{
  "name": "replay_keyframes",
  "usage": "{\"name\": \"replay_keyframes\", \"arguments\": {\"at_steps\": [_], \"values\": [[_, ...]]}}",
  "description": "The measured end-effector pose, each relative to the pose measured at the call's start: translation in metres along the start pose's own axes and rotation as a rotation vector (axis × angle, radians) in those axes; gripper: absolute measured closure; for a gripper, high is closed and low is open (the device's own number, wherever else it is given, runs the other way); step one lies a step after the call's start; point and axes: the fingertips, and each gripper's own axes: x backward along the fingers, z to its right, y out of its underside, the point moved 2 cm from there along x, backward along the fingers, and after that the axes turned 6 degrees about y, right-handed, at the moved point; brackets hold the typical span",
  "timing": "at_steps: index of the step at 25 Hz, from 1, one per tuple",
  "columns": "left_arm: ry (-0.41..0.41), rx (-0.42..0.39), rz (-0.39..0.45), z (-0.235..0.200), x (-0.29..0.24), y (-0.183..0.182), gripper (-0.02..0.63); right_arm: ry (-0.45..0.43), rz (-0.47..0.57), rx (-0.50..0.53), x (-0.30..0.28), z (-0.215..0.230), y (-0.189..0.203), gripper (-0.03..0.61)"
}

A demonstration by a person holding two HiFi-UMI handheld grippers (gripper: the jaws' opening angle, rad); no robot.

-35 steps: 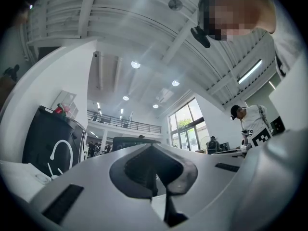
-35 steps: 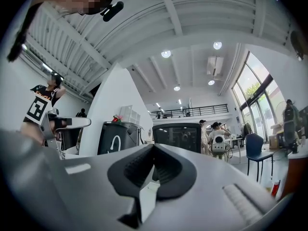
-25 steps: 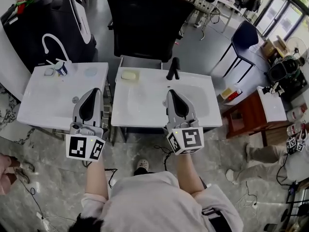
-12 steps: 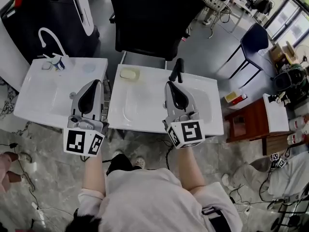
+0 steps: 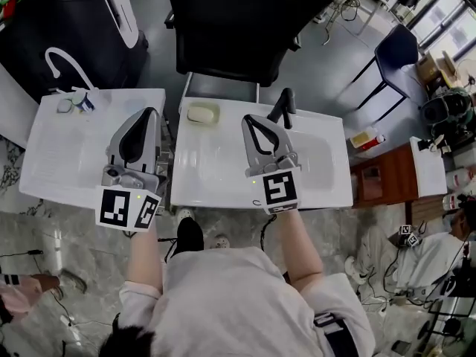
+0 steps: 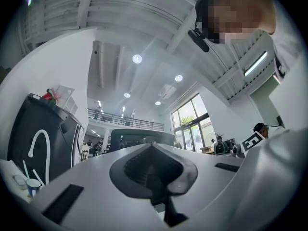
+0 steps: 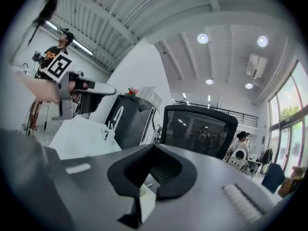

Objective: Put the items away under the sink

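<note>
Both grippers hang over two white washstands. My left gripper (image 5: pixel 151 112) is shut and empty above the gap between the left counter (image 5: pixel 52 162) and the sink (image 5: pixel 223 169). My right gripper (image 5: pixel 248 120) is also shut and empty, over the basin, angled toward the left. A pale soap bar (image 5: pixel 200 114) lies at the sink's back rim between the two gripper tips. A black faucet (image 5: pixel 282 106) stands just right of the right gripper. In the left gripper view the jaws (image 6: pixel 153 150) meet; in the right gripper view the jaws (image 7: pixel 155 147) meet too.
A white faucet (image 5: pixel 59 59) and a cup (image 5: pixel 83 101) sit at the back of the left counter. A black office chair (image 5: pixel 238 21) stands behind the sink. A dark machine (image 5: pixel 74 13) is at back left. A red-brown cabinet (image 5: pixel 383 181) is at right.
Both grippers have moved forward, farther over the washstands. The right gripper has rolled and now slants left toward the soap bar. Both stayed shut.
</note>
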Motion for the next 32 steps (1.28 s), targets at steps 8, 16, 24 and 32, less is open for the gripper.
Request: {"name": "replay_keyframes", "arguments": {"at_steps": [8,16,24,32], "values": [[0.054,0.032,-0.016,-0.058,-0.033,0.019,0.606,-0.096,-0.205,0.187,-0.063,-0.040,0.066,0.566],[0.102,0.077,-0.055,-0.098,-0.053,0.050,0.606,-0.228,-0.408,0.327,-0.095,-0.073,0.145,0.539],[0.132,0.121,-0.097,-0.123,-0.064,0.081,0.606,-0.327,-0.567,0.397,-0.113,-0.090,0.208,0.494],[0.143,0.138,-0.130,-0.137,-0.070,0.100,0.606,-0.434,-0.694,0.464,-0.122,-0.097,0.260,0.468]]}}
